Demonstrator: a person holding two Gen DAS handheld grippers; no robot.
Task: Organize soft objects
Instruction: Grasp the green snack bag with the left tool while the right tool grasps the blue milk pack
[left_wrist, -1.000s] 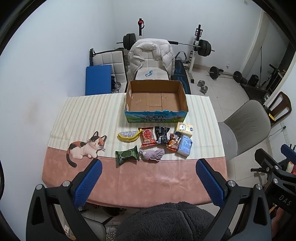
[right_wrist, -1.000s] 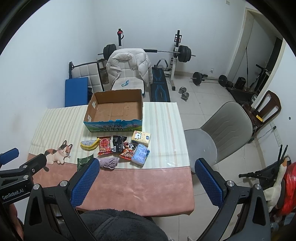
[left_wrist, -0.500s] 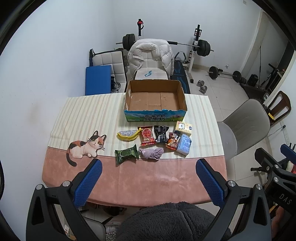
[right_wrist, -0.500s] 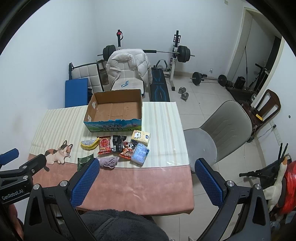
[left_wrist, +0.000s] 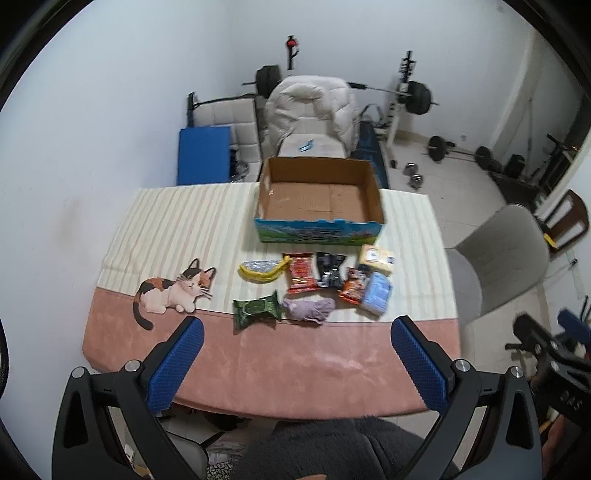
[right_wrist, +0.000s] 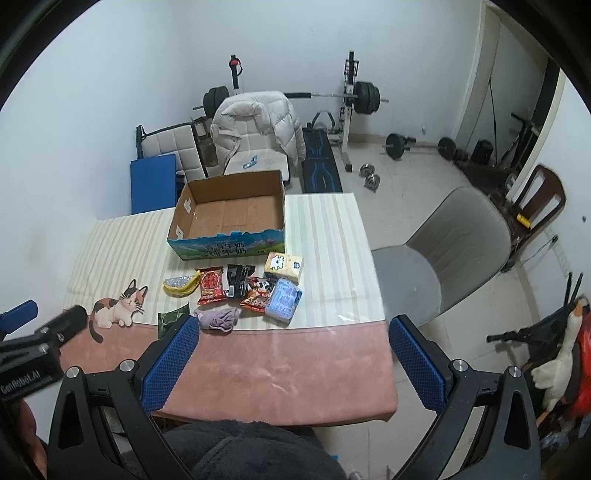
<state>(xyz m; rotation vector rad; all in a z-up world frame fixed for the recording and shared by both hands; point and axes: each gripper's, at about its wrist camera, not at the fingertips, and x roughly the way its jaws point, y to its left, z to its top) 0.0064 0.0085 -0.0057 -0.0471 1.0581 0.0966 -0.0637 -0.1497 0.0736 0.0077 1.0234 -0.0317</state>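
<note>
An empty cardboard box (left_wrist: 319, 197) (right_wrist: 231, 214) stands at the far middle of the table. In front of it lie several soft items: a yellow pouch (left_wrist: 261, 270), a red snack bag (left_wrist: 302, 272), a black packet (left_wrist: 330, 269), a yellow tissue pack (left_wrist: 376, 258), an orange snack bag (left_wrist: 354, 286), a blue tissue pack (left_wrist: 377, 292), a green wipes pack (left_wrist: 256, 308) and a purple cloth (left_wrist: 309, 309) (right_wrist: 218, 318). My left gripper (left_wrist: 295, 360) and right gripper (right_wrist: 291, 360) are both open and empty, held high above the table's near edge.
The table (left_wrist: 295, 354) has a striped and pink cloth with a cat picture (left_wrist: 173, 295). A grey chair (right_wrist: 454, 251) stands at the right. A chair with a white jacket (left_wrist: 314, 110), a blue mat and weight equipment are behind the table.
Both grippers have moved slightly closer to the table and a bit left; the scene looks larger. Nothing on the table has moved.
</note>
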